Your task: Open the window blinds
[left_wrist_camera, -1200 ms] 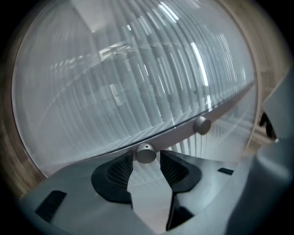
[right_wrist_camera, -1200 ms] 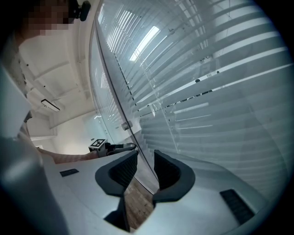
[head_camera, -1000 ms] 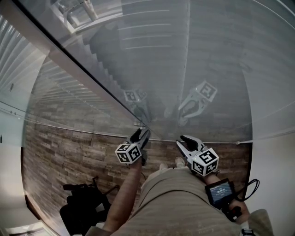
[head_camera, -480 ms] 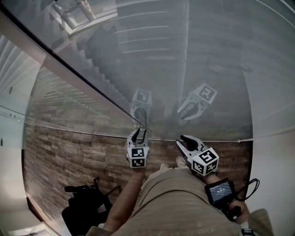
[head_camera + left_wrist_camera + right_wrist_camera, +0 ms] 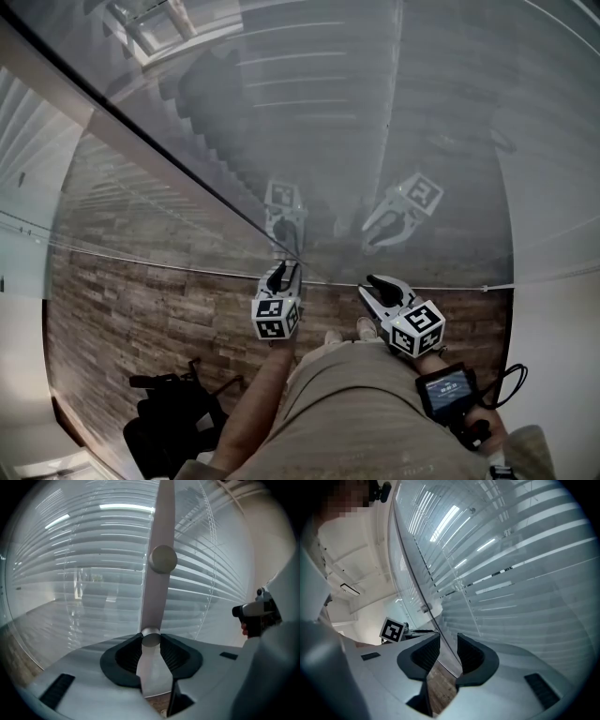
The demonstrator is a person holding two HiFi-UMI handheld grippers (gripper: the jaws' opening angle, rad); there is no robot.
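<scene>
Beige-clad lap at the bottom of the head view; small black screen unit (image 5: 447,389) strapped at the right wrist; brown wood-plank floor (image 5: 141,309) below, black gear (image 5: 169,412) lying on it at left.

Left claw (image 5: 283,274) (image 5: 151,641): jaws have just been closing, black ribbed pads now pressed on both sides of the grey round blind wand (image 5: 157,588); wand comes down from the top of the left gripper view, slightly tilted, and its round end sits right between the pads.

Right claw (image 5: 375,286) (image 5: 447,651): just beside the left one, jaws apart, gripping nothing; pointed at the clear glass pane (image 5: 450,141), which reflects both claws.

White horizontal-slat window blinds (image 5: 84,573) (image 5: 525,573): behind the pane, filling it across; slats hang level; thin cords run down across them.
</scene>
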